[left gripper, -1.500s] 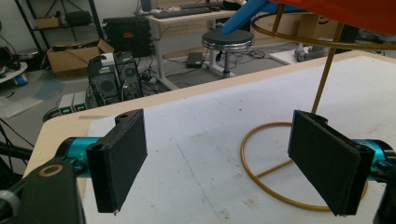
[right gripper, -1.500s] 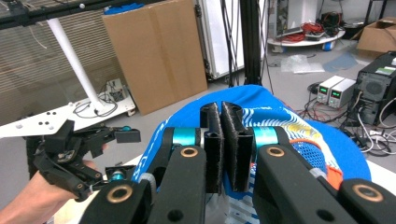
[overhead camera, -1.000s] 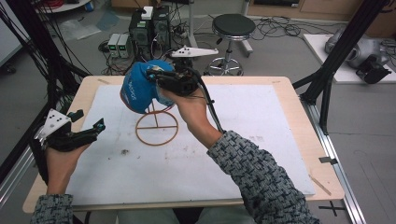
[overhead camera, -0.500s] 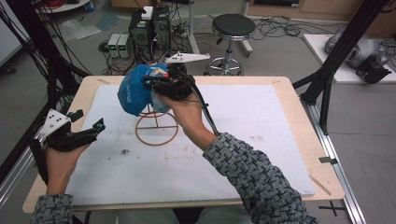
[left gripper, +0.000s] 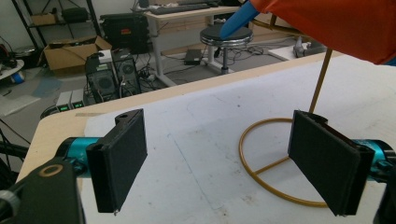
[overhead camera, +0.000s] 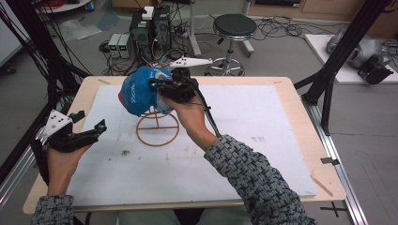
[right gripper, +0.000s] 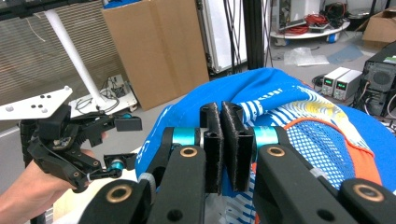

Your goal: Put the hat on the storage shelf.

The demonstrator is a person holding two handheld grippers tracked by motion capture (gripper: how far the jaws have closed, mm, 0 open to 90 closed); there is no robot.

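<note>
A blue fabric cap with white lettering and an orange underside (overhead camera: 140,92) sits atop a gold wire stand with a ring-shaped base (overhead camera: 157,127), which rests on the white mat (overhead camera: 263,131) toward the far left of the wooden worktop (overhead camera: 300,108). In the right gripper view, the cap (right gripper: 280,107) shows blue mesh panels and orange trim. The right gripper (overhead camera: 157,86), held at the cap's right side, has its jaws pressed together on a fold of the blue fabric; the right gripper view (right gripper: 223,144) shows the two black pads nearly touching with cloth between them. The left gripper (overhead camera: 91,127) hovers near the worktop's left edge, well apart from the stand, with its jaws spread wide and nothing between them (left gripper: 224,163). In the left gripper view, the stand's ring base (left gripper: 261,154) lies beyond the jaws.
</note>
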